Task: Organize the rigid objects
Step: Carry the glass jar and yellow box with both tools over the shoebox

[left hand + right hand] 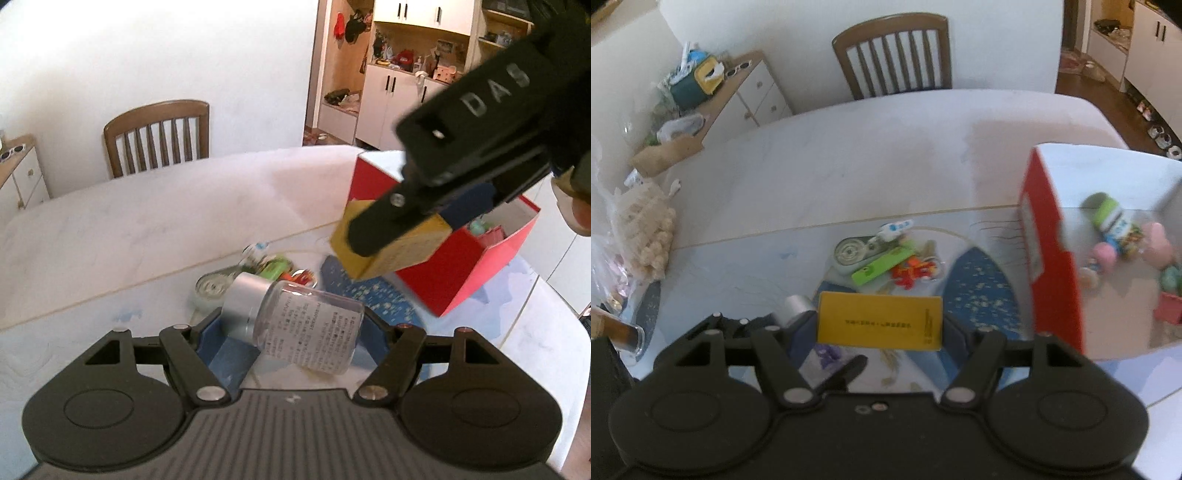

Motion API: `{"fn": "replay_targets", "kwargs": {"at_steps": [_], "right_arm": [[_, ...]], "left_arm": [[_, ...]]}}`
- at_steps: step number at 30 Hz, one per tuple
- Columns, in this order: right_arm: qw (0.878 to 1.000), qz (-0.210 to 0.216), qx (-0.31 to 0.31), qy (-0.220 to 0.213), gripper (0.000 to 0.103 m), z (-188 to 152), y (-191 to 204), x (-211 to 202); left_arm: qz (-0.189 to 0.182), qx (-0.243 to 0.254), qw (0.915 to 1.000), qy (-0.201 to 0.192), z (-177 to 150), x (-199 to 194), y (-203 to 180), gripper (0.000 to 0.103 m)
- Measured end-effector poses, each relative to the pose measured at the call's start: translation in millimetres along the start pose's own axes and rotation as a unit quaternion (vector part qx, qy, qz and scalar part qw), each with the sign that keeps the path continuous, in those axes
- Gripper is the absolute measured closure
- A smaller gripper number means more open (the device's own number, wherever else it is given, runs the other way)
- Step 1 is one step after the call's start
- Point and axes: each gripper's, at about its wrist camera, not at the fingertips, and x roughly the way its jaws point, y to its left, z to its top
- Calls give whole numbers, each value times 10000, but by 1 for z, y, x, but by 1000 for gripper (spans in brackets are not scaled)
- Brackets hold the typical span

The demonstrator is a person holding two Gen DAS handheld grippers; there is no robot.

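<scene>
1. Midway through the tidy-up, the left gripper (295,332) had its fingers clamped on a clear glass jar with a silver metal cap (295,325), held above the table (147,221).
2. The right gripper (879,325) carried a flat yellow cardboard box (880,325), its fingers closed on it, close beside the open red-and-white cardboard bin (1052,266).
3. Several small toys and one green-capped bottle (1108,216) already lay inside the bin; an exact count could not be made.
4. About five items remained on the table: a round metal tin (849,253), a green flat bar (882,266), an orange-red toy (912,273), a white-and-blue tube (895,227), and some keys, blurred.
5. Counted: two grippers, two items in hand, one bin.
</scene>
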Motion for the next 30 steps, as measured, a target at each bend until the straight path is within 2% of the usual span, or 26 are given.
{"fn": "replay_targets", "kwargs": {"at_steps": [14, 23, 30], "right_arm": [[9992, -12, 210, -339, 33, -8, -82, -53], [9987, -126, 155, -475, 33, -7, -142, -69], [9982, -271, 58, -523, 33, -9, -188, -74]], "left_arm": [[-122, -119, 9996, -223, 50, -11, -55, 27], [-63, -121, 9995, -297, 84, 7, -100, 27], [-54, -62, 9998, -189, 102, 31, -136, 27]]}}
